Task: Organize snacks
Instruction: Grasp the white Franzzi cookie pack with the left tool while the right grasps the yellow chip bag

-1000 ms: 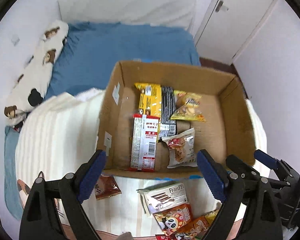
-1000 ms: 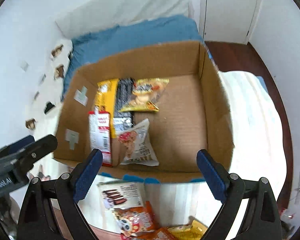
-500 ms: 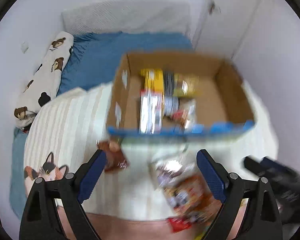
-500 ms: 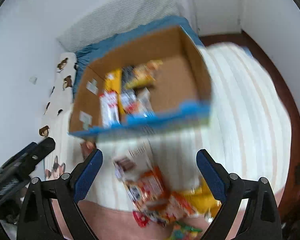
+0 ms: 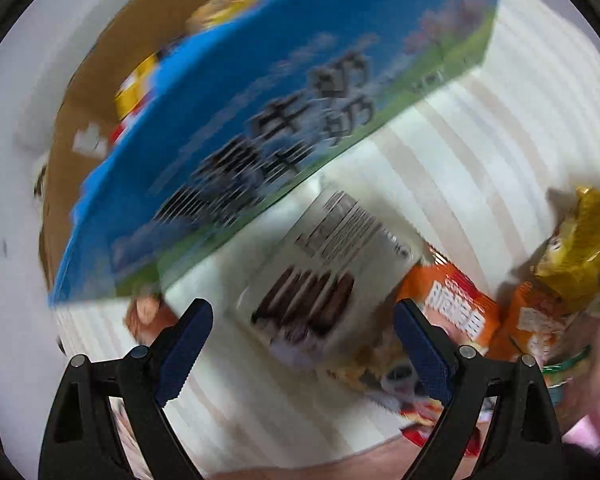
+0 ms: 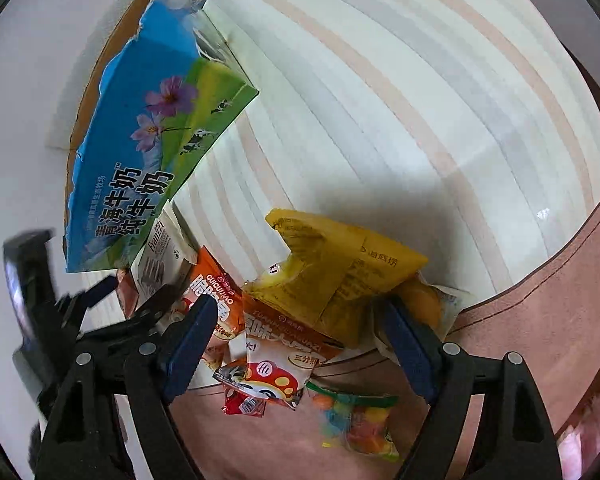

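My left gripper (image 5: 302, 344) is open and empty, low over a white Franzzi wafer pack (image 5: 324, 280) that lies by the blue printed side of the cardboard box (image 5: 260, 112). An orange panda snack bag (image 5: 456, 312) lies to its right. My right gripper (image 6: 296, 344) is open and empty above a pile of snacks: a yellow bag (image 6: 340, 272), an orange mushroom-print bag (image 6: 280, 356), a colourful candy bag (image 6: 356, 420) and the orange bag (image 6: 216, 300). The box (image 6: 140, 152) stands at the left in that view, with the left gripper's body (image 6: 60, 320) below it.
The snacks lie on a bed with a cream striped blanket (image 6: 420, 120) over a pink sheet (image 6: 520, 340). A gold bag (image 5: 580, 248) sits at the right edge of the left wrist view. Yellow and red packs (image 5: 140, 88) show inside the box.
Both grippers have dropped from above the box down to the loose snacks in front of it. The box's blue outer wall now fills the views instead of its inside. Both stay open.
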`<state>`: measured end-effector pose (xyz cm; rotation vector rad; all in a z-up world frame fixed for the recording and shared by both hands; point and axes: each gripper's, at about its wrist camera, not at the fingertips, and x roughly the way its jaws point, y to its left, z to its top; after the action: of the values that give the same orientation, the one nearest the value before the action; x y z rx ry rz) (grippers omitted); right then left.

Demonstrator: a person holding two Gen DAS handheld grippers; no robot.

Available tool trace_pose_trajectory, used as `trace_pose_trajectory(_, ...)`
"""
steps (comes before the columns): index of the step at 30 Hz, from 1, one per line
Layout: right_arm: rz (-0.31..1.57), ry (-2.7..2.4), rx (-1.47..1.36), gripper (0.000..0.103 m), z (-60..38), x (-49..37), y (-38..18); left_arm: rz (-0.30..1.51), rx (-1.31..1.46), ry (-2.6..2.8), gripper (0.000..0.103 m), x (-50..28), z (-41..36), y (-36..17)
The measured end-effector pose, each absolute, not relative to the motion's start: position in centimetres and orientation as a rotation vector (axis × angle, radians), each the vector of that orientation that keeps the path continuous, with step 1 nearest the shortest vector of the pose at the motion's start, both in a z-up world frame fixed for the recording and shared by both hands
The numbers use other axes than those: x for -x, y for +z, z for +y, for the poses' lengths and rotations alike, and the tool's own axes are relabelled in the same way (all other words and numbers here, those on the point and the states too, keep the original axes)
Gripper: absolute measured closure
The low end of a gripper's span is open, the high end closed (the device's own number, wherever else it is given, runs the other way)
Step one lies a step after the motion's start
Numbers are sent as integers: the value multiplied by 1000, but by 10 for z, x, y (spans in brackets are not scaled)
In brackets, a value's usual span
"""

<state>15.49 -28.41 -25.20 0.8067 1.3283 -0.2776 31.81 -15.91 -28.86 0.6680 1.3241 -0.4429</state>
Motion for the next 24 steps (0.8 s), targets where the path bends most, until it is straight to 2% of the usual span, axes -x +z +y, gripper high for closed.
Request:
trace_pose_trajectory(2,1334,-278,-843,17,-285,-155,-255,1324,-705,-461,10,-322,-168,-297)
trace_pose_trajectory(3,1338,-278,-861,17,-285,-156,-258,1324,-705,-458,14,-324,-170,-298)
trace_pose_trajectory(4,1343,-278,-878,17,-286,-160,-261,1331,-681,-460,31,-326,-170,-300)
trace_pose_trajectory(6,1351,-286,-893,20,-286,-168,-270,1359,-621,-446,36,-329,-166,-301)
trace_pose_trajectory(7,1354,-293,-886,30,-285,-170,-273,1363,-584,-438,45,-328,-163,-300)
trace_pose_trajectory(8,1361,-293,-882,41,-285,-172,-277,1374,-549,-432,47,-327,-158,-298)
trace_pose_trajectory(10,1373,-295,-873,43,-284,-174,-282,1397,-485,-393,51,-324,-146,-298)
trace_pose_trajectory(17,1415,-251,-659,45,-264,-187,-279,1575,-65,-266,55,-312,-66,-314)
trace_pose_trajectory(22,1458,-191,-568,45,-255,-198,-276,1512,-96,-321,55,-302,-52,-304)
trace_pose_trajectory(24,1467,-182,-568,45,-255,-200,-277,1468,-141,-357,51,-301,-53,-300)
